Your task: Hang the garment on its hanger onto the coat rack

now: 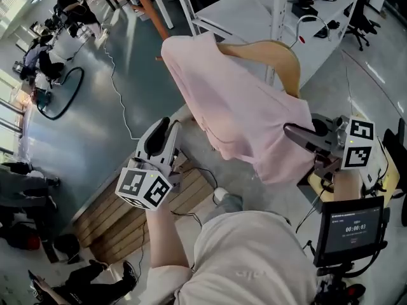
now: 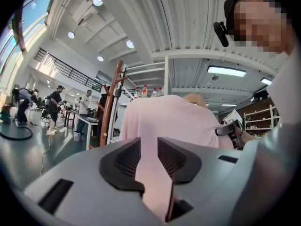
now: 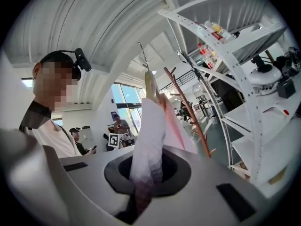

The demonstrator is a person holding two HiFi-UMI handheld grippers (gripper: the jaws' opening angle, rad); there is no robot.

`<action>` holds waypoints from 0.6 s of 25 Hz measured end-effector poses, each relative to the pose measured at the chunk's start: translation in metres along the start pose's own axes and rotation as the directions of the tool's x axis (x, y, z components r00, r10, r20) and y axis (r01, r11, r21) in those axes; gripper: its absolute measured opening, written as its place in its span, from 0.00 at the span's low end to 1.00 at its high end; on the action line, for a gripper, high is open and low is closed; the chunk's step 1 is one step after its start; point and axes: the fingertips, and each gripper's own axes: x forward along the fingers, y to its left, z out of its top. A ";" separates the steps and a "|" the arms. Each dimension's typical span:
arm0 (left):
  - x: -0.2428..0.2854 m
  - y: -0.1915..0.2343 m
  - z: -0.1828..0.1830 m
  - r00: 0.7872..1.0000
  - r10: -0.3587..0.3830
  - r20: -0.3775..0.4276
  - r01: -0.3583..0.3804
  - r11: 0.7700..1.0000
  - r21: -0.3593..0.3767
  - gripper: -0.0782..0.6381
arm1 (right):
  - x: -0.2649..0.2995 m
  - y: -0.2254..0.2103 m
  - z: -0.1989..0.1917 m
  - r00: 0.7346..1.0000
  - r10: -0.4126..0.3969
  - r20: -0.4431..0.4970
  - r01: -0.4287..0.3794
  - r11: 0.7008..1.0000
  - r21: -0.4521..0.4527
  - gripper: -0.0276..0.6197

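The pale pink garment (image 1: 241, 113) is held up in the air in the middle of the head view. It is draped over a light wooden hanger (image 1: 280, 53), whose silver wire hook (image 1: 306, 21) pokes up towards the top right of the frame. The left gripper (image 1: 170, 127) comes in from lower left at the cloth's near edge. Its own view shows the jaws closed on a strip of the pink fabric (image 2: 164, 121), which fills the gap between the ribbed black pads (image 2: 128, 158). The right gripper (image 1: 290, 131) reaches in from the right side of the frame, and its jaws are pinched on a bunched fold of the same cloth (image 3: 150, 135). The brown wooden coat rack (image 1: 149, 5) stands at the top of the head view, left of the garment and apart from it. White metal shelving (image 1: 276, 5) rises just behind the hanger. People (image 1: 44, 56) stand around the grey floor at upper left.
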 end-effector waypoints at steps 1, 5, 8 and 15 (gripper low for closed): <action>-0.003 0.013 0.008 1.000 0.012 0.010 -0.012 1.000 0.001 0.25 | 0.010 0.002 0.005 1.000 0.020 -0.006 -0.020 1.000 0.003 0.06; -0.007 0.079 0.037 0.996 0.068 0.063 -0.069 0.998 0.014 0.28 | 0.057 -0.004 0.019 0.994 0.113 -0.016 -0.113 0.994 0.009 0.06; 0.000 0.157 0.048 0.989 0.111 0.097 -0.115 0.993 0.037 0.32 | 0.123 -0.038 0.020 0.981 0.195 -0.020 -0.195 0.981 0.020 0.06; -0.032 0.235 0.108 0.983 0.126 0.135 -0.136 0.988 0.070 0.45 | 0.196 -0.021 0.046 0.936 0.343 -0.076 -0.345 0.938 -0.017 0.06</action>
